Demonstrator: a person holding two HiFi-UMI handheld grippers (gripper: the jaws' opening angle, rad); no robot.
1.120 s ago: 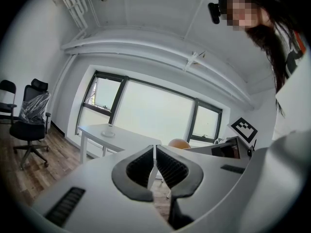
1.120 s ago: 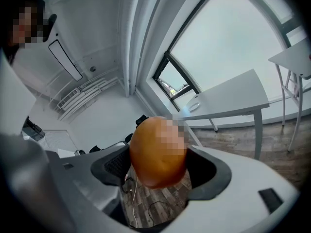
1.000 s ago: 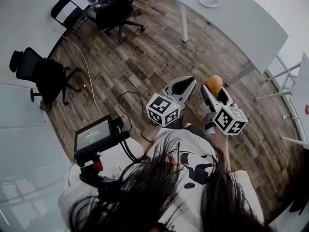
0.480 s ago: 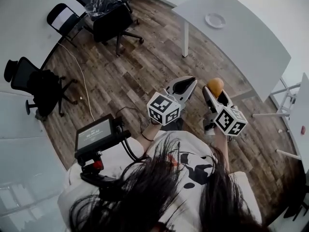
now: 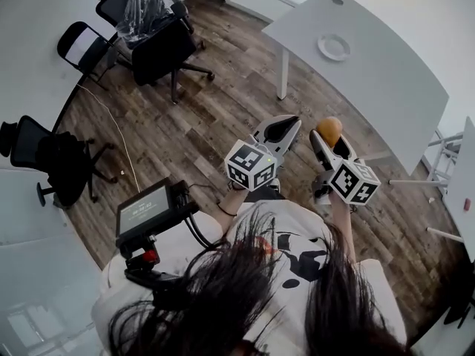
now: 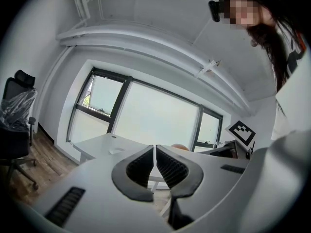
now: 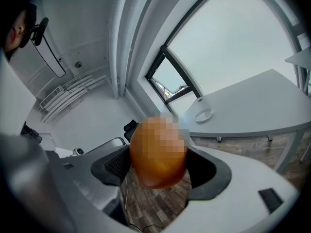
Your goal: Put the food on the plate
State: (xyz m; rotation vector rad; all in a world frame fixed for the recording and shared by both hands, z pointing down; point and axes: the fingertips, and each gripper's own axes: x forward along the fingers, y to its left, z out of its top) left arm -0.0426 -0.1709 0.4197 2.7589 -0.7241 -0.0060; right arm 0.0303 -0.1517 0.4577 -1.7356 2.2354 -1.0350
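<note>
- Holding the round orange fruit-like food (image 7: 158, 152) across its middle, the right gripper (image 5: 332, 143) has its jaws standing wide, one pad on each flank.
- The food sits in the air in front of the person, above the brown wood-plank floor (image 5: 223, 102), not on any surface.
- Handling, as a judgement: it looks light, smooth-skinned and fairly firm. Being round, it could squirt forward from the pads or roll once let go.
- The best hold is likely the present one, across the widest part, with a modest squeeze.
- The left gripper (image 6: 154, 161) is just beside the right, jaws pressed together with nothing between them.
- A small round white plate (image 5: 334, 47) lies on the pale grey table (image 5: 386, 73), well apart from the food, with nothing seen on it.
- Black office chairs (image 5: 159, 39) stand further off.
</note>
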